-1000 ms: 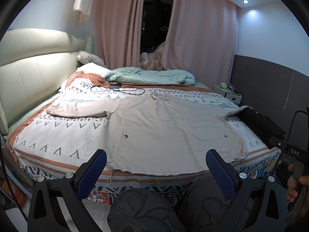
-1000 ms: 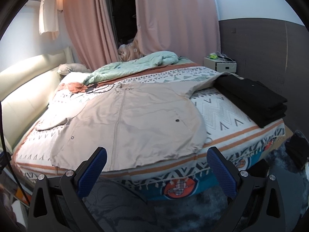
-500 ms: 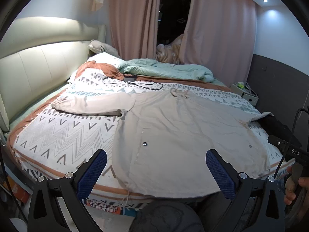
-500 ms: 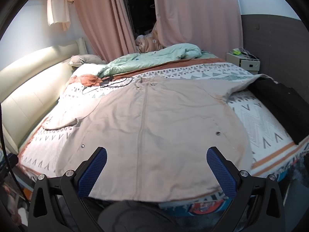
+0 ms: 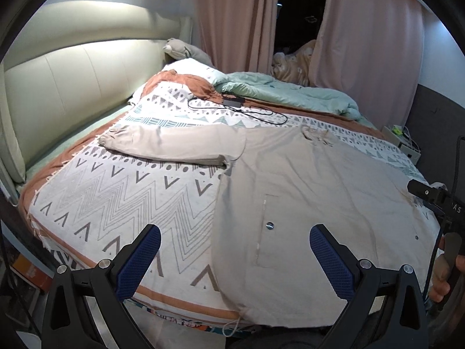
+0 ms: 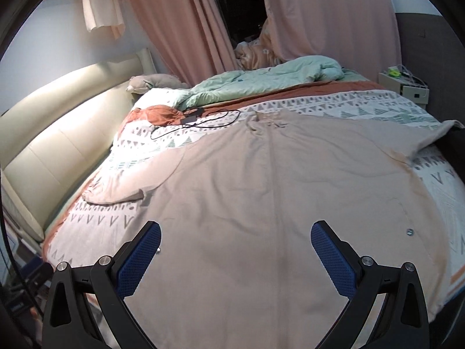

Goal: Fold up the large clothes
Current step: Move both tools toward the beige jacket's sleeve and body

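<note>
A large beige jacket lies spread flat, front up, on the patterned bedspread. Its left sleeve stretches sideways toward the headboard; its right sleeve reaches the bed's far right. My left gripper hovers open over the hem's left corner, nothing between its blue pads. My right gripper is open above the lower middle of the jacket, also empty. The right gripper's body, held by a hand, shows at the right edge of the left wrist view.
A black charger and cable lie above the collar. A green duvet and an orange cloth sit at the far side. Cream headboard on the left, bedside cabinet on the right, pink curtains behind.
Both grippers have moved forward and down over the bed; the jacket now fills more of each view. The left view has shifted toward the jacket's left side. Both stay open.
</note>
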Motion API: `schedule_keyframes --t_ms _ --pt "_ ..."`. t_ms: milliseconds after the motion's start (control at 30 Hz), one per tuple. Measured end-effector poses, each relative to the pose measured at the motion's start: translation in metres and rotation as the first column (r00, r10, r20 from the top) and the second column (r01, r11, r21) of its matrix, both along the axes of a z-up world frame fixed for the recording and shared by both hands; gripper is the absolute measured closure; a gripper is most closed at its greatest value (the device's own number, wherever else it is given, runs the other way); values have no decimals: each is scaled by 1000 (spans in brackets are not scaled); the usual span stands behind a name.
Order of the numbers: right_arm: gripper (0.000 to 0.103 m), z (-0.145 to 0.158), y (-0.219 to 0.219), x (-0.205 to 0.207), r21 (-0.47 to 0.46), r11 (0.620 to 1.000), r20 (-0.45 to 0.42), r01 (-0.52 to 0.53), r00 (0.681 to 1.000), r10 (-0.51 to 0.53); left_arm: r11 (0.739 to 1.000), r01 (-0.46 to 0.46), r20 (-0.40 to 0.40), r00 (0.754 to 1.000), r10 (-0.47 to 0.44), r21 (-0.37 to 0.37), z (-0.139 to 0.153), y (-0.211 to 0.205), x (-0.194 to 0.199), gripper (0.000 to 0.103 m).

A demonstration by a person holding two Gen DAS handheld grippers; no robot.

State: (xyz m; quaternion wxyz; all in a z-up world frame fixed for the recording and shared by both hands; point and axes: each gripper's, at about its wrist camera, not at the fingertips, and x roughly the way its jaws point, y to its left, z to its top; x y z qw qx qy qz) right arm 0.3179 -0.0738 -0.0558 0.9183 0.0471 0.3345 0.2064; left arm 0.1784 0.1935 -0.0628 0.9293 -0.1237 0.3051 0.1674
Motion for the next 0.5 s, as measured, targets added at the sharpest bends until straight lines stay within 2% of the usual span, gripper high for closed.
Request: schedule_keyframes --t_ms 167,333,500 --pt "0 -4 34 34 59 998 -35 -2 999 4 998 -65 -16 998 64 -12 -3 37 17 3" --pt "0 2 70 73 132 991 -63 10 998 -2 991 -129 -40 991 127 -37 -3 80 32 11" --pt "0 5 102 106 153 988 -81 10 997 2 981 -189 -63 980 187 -31 -2 124 46 12"
